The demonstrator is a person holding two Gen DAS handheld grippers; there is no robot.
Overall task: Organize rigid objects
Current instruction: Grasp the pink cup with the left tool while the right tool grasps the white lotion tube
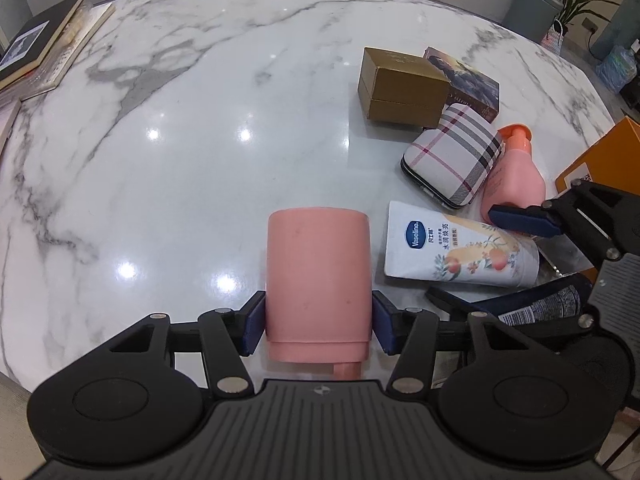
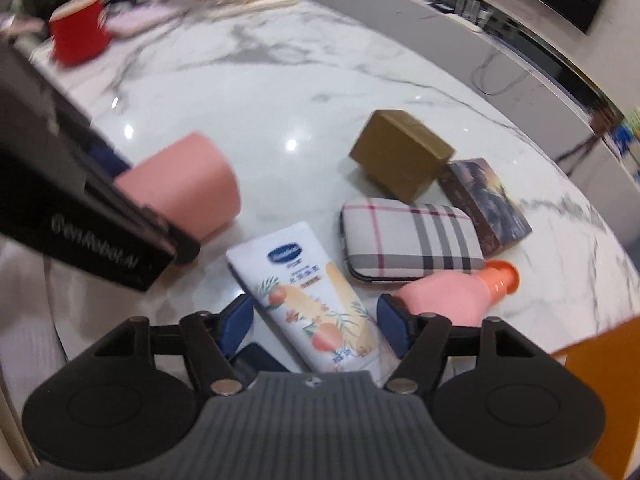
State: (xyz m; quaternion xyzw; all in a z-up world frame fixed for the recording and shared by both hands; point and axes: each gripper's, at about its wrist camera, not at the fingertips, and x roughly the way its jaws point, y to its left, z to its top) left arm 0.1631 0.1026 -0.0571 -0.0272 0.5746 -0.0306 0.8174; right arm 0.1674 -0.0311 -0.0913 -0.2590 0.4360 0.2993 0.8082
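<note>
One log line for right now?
left tongs: shut on pink cup | right tongs: open over lotion tube | table

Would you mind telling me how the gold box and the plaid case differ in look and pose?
The gold box is plain, sharp-edged and tall; the plaid case is checked, round-cornered and flat. The gold box has a seam around its side where lid meets base; the plaid case has a dark rim around its edge. In the left wrist view, the case lies nearer the camera than the box. Both rest on the marble table, untouched by either gripper.
</note>
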